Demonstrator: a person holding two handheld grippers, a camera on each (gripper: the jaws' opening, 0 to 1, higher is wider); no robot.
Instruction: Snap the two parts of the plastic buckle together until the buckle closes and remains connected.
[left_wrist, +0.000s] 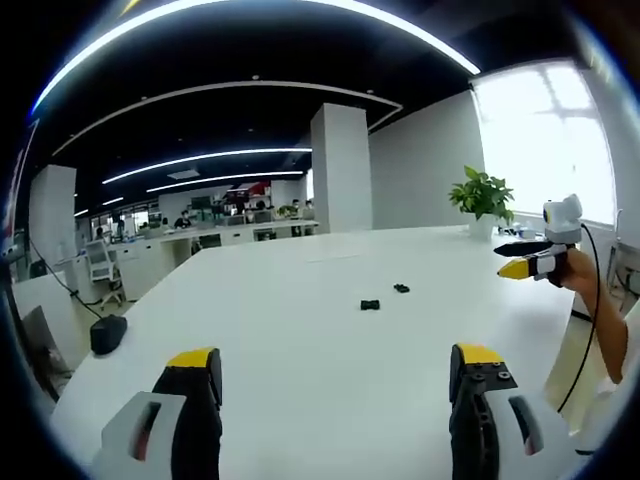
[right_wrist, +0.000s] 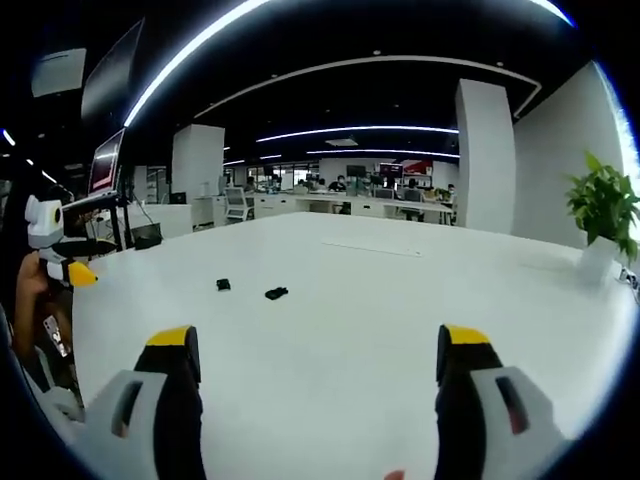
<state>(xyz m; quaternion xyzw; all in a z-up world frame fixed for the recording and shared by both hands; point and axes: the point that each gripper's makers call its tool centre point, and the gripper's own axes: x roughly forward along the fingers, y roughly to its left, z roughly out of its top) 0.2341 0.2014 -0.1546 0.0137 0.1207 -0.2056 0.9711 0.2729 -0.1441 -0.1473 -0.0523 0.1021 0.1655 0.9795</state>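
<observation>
Two small black buckle parts lie apart on the white table (left_wrist: 300, 380). In the left gripper view one part (left_wrist: 370, 305) sits nearer and the other part (left_wrist: 401, 289) a little beyond and to the right. My left gripper (left_wrist: 335, 360) is open and empty, well short of them. My right gripper (left_wrist: 510, 258) hovers at the right in a hand. In the right gripper view the parts (right_wrist: 223, 285) (right_wrist: 276, 293) lie ahead to the left. The right gripper (right_wrist: 318, 345) is open and empty. The left gripper (right_wrist: 78, 265) shows at the far left.
A potted plant (left_wrist: 482, 195) (right_wrist: 605, 215) stands at the table's far corner by a bright window. A dark rounded object (left_wrist: 108, 333) with a cable lies near the table's left edge. Monitors (right_wrist: 105, 160) stand at the left. Desks and people fill the room behind.
</observation>
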